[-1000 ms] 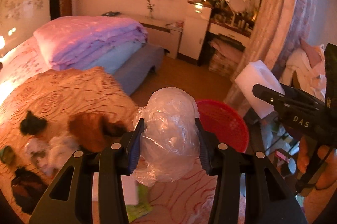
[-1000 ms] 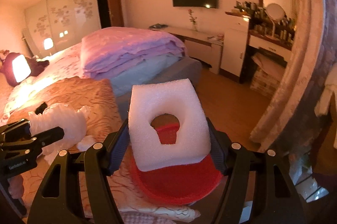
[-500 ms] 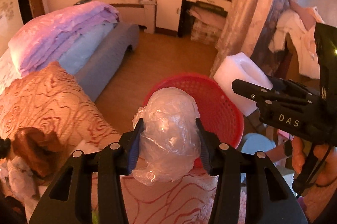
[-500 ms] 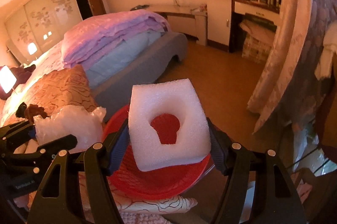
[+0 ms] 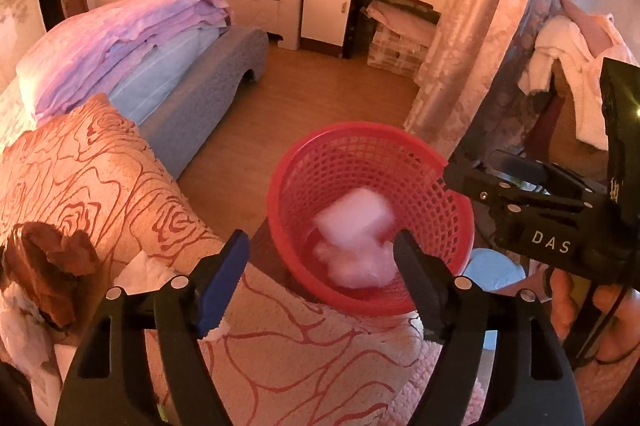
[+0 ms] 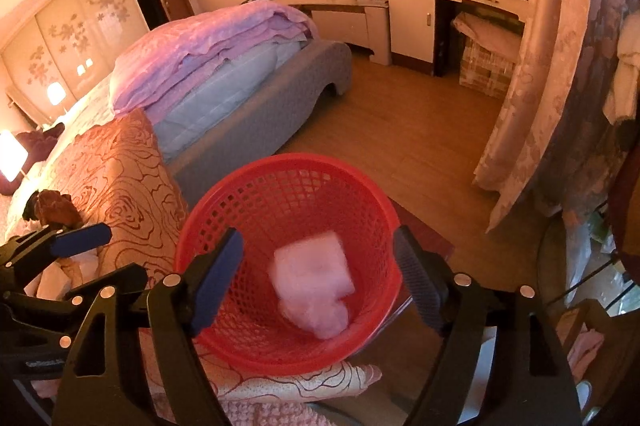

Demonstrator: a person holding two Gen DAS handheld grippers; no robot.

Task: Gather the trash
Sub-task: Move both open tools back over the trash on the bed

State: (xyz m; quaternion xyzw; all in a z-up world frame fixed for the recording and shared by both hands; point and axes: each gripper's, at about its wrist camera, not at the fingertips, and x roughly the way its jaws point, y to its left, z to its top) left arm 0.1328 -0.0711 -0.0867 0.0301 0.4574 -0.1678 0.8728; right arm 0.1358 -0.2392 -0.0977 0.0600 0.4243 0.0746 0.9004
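We are holding both grippers over the red mesh basket (image 5: 304,161), pointing down into it; the left gripper (image 5: 320,258) is opening its jaws with nothing between the pads; the right gripper (image 6: 316,262) is opening likewise, also bare. Beyond and below both pairs of jaws, two pale pieces are sitting in the basket: a white foam block (image 6: 310,268) and, just nearer us and touching it, a crumpled clear plastic wad (image 6: 316,314); both are blurred, so we are judging them as only just landing or settling. So two items of trash are reading as collected.

What is left, as far as we are seeing: to the left of the left jaws, on the patterned orange bedspread (image 5: 80,165), a brown crumpled scrap (image 5: 52,258) and white tissue-like bits (image 5: 136,272) are lying loose; we are judging these as the remaining pickups. More may be lying out of view; we are unable to tell. The basket is resting at the bedspread's edge, partly overhanging the wooden floor (image 6: 400,129).
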